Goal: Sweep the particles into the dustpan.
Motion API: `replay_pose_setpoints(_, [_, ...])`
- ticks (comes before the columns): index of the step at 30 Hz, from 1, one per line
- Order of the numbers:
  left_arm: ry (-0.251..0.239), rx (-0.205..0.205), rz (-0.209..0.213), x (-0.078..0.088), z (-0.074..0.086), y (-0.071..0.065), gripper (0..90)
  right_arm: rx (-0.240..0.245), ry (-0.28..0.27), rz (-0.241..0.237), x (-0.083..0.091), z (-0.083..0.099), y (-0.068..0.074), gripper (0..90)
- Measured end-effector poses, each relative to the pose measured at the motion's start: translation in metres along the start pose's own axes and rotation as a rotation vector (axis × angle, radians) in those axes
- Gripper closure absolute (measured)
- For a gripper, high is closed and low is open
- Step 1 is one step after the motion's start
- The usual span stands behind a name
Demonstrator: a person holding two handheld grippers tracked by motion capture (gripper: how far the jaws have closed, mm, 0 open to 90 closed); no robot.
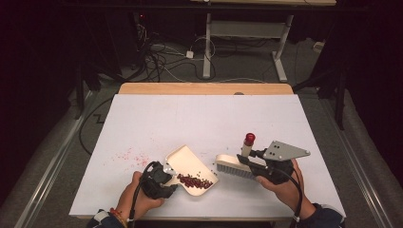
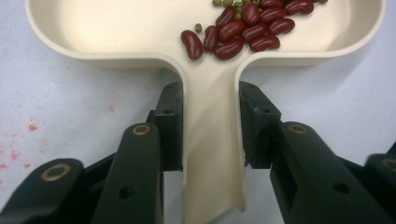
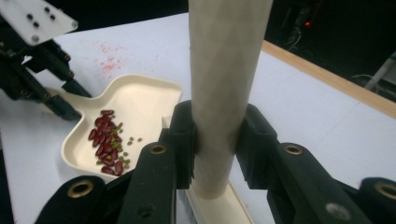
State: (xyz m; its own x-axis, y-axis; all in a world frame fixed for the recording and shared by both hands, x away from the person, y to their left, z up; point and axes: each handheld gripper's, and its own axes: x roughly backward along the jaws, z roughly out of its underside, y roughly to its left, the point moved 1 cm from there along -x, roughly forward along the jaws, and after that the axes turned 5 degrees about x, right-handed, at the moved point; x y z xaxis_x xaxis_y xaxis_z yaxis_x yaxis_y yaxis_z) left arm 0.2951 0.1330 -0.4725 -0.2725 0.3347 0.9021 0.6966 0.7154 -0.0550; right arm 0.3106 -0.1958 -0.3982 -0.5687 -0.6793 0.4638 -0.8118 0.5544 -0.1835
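Note:
A cream dustpan point(image 1: 187, 164) lies on the white table point(image 1: 204, 123), holding several red kidney beans point(image 1: 194, 181) and a few small green beans point(image 2: 229, 3). My left gripper point(image 1: 164, 183) is shut on the dustpan's handle point(image 2: 212, 140). A cream hand brush point(image 1: 234, 167) with white bristles and a red-tipped handle point(image 1: 249, 139) rests just right of the pan. My right gripper point(image 1: 259, 164) is shut on the brush handle point(image 3: 223, 84), which stands upright between the jaws. In the right gripper view the dustpan point(image 3: 126, 119) lies to the left with the beans point(image 3: 107, 140) in it.
Faint red stains point(image 1: 129, 156) mark the table left of the dustpan. The table's wooden far edge point(image 1: 204, 88) runs behind. Beyond it, cables point(image 1: 161, 57) and the white legs of another table point(image 1: 207, 47) stand on the grey floor.

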Motion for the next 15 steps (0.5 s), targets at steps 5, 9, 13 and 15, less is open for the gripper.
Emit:
replay_pose_setpoints(5, [0.002,-0.007,-0.006,0.001,0.000,-0.001,63.8,0.018,-0.007,-0.040,-0.007,-0.005,0.015,70.2])
replay_pose_setpoints(9, [0.004,-0.008,-0.008,-0.001,0.000,-0.001,63.8,0.031,-0.018,-0.061,-0.012,-0.009,0.025,70.2])
replay_pose_setpoints(13, [0.004,-0.007,-0.007,-0.002,0.000,0.000,63.7,0.013,-0.060,-0.094,-0.011,-0.011,0.027,70.3])
replay_pose_setpoints(15, [0.002,-0.006,-0.006,-0.001,0.000,0.000,63.7,0.018,-0.068,-0.077,-0.010,-0.011,0.025,70.3])
